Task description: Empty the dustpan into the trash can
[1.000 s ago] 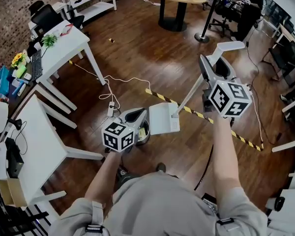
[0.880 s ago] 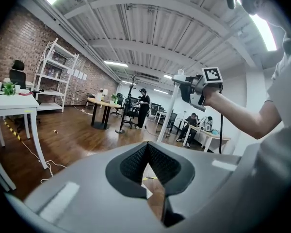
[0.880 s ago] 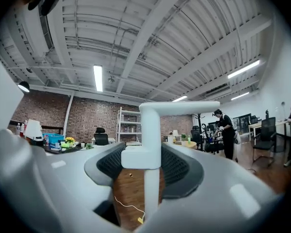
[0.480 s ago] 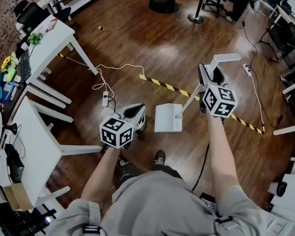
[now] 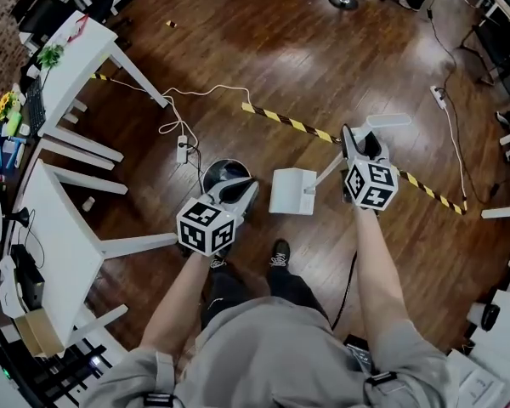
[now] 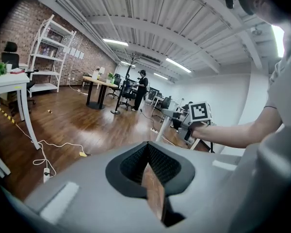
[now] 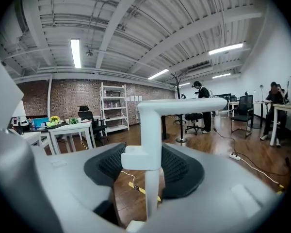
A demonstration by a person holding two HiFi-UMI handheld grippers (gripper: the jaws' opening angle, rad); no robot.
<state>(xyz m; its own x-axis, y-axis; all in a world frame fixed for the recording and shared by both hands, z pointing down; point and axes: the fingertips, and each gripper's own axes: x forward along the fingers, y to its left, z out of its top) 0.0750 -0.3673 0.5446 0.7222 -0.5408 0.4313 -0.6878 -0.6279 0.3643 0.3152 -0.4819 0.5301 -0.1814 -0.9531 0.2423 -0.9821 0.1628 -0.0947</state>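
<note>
Showing, nearest the person, the left gripper (image 5: 245,190) (jaws together, nothing between them), which overlaps the near rim of the dark trash can (image 5: 219,173) in the head view. Just right of the can, and apart from it, is the white dustpan (image 5: 291,191). Its long handle is clamped between the jaws of the right gripper (image 5: 361,138). Beyond, yellow-black tape (image 5: 289,121) crosses the wooden floor (image 5: 263,58); farther left stands a white desk (image 5: 68,53).

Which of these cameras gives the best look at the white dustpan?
The head view: the whole dustpan shows, pan and long handle. The right gripper view shows only that handle, clamped between the jaws. The left gripper view shows at most a distant sliver.
</note>
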